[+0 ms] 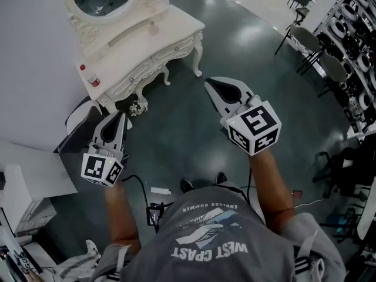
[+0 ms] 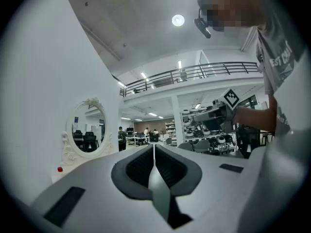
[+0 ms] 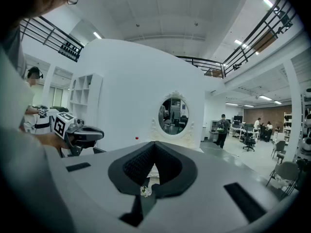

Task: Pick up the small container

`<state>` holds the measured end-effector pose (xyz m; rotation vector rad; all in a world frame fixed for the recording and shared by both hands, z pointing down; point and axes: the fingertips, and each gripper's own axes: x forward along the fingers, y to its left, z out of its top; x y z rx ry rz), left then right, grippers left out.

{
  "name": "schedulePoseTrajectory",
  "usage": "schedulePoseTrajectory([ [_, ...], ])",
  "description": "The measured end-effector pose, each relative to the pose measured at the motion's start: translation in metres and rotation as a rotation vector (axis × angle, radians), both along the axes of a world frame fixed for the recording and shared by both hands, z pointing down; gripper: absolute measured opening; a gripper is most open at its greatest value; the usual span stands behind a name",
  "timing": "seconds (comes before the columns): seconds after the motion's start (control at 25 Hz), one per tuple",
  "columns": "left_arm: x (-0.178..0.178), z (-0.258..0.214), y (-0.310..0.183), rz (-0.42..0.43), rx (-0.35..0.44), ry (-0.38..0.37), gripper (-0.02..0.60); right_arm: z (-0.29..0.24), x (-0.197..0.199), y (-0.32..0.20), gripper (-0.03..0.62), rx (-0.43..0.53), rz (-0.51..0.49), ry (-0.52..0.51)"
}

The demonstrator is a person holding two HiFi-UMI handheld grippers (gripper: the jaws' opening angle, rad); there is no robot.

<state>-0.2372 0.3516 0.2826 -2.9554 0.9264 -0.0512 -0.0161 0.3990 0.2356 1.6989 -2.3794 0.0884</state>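
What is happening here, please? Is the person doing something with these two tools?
A person stands apart from a white dressing table and holds a gripper in each hand. The left gripper and the right gripper both have their jaws together, with nothing between them. They point roughly toward the table and touch nothing. A small container with a red cap stands untouched at the table end nearer the left gripper. The pick-up is not yet begun.

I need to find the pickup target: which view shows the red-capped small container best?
The head view: the red-capped container sits in the open on the white dressing table, seen from above. The left gripper view catches the container small and distant; the right gripper view shows only a red speck.
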Motion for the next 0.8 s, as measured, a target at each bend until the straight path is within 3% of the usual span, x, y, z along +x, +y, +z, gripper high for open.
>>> schedulePoseTrajectory([
  [0.48, -0.013, 0.003, -0.001, 0.019, 0.01, 0.013, 0.026, -0.003, -0.014, -0.004, 0.025, 0.005, 0.013, 0.022],
  [0.8, -0.011, 0.007, -0.008, -0.002, 0.001, -0.004, 0.026, -0.003, -0.007, -0.026, 0.025, 0.023, -0.021, -0.02],
])
